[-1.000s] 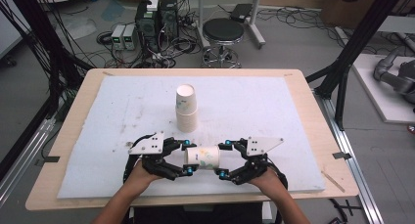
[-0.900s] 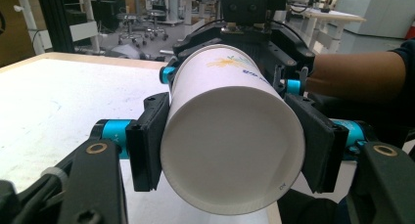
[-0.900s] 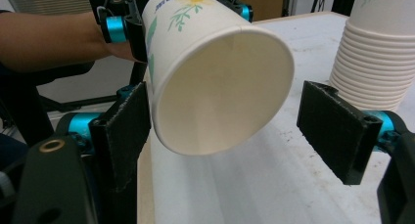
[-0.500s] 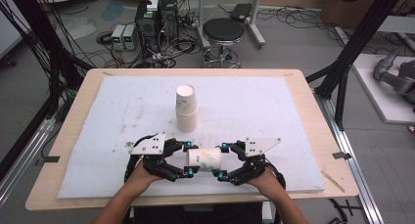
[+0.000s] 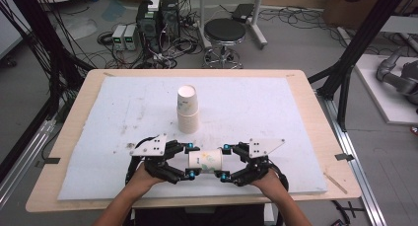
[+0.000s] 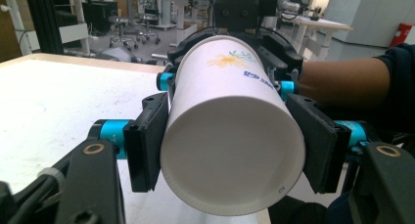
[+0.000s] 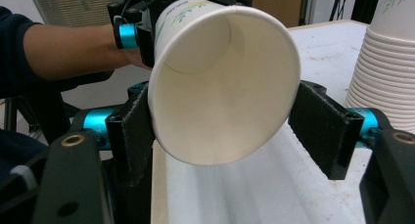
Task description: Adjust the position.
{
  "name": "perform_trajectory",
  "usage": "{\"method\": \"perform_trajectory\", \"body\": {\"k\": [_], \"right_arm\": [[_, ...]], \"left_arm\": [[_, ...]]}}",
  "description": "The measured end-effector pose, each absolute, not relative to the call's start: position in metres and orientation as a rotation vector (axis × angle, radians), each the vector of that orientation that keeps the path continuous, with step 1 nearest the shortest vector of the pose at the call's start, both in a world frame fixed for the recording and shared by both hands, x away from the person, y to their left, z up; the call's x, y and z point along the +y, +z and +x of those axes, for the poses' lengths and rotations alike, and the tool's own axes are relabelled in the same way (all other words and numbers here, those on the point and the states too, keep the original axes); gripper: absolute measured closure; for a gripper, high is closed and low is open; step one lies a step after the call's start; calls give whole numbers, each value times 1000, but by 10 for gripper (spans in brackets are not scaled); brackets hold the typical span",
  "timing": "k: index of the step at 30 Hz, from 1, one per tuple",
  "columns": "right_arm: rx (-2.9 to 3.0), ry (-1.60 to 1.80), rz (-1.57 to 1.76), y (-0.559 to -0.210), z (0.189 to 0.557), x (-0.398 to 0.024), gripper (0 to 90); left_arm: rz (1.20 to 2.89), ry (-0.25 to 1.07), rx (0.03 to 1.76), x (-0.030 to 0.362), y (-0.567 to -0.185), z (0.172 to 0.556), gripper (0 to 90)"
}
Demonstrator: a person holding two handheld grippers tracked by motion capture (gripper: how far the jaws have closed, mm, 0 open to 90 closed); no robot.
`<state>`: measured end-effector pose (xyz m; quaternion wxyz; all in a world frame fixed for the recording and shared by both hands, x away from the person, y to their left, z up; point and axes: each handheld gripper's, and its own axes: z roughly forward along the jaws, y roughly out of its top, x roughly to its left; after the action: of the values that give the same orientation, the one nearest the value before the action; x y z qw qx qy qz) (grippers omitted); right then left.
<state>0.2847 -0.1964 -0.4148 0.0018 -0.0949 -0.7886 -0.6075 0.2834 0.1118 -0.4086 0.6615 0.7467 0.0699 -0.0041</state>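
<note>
A white paper cup (image 5: 204, 161) with a flower print lies on its side in the air between my two grippers, near the table's front edge. My left gripper (image 5: 191, 161) holds its base end; in the left gripper view the closed base (image 6: 230, 136) faces the camera with a black pad on each side. Its jaws have just been opening a little, with the cup still between them and touching both pads. My right gripper (image 5: 223, 162) is shut on the mouth end, and the open mouth (image 7: 220, 87) faces the right gripper view.
A tall stack of paper cups (image 5: 188, 110) stands upright on the white mat (image 5: 98, 137) just beyond the grippers, close at the right in the right gripper view (image 7: 386, 62). Floor clutter and a stool (image 5: 224, 36) lie past the far edge.
</note>
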Motion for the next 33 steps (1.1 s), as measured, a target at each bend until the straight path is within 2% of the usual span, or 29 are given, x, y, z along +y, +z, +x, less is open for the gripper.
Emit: {"method": "perform_trajectory", "body": {"k": [6, 23, 33], "right_arm": [[-2505, -1874, -295, -412, 285, -198, 290], [-2756, -1605, -256, -386, 291, -192, 291], [-2949, -1362, -140, -362, 295, -173, 290]], "left_arm": [[1746, 7, 219, 109, -405, 281, 150], [1925, 57, 233, 109, -394, 282, 151], [2011, 84, 216, 104, -389, 284, 152]]}}
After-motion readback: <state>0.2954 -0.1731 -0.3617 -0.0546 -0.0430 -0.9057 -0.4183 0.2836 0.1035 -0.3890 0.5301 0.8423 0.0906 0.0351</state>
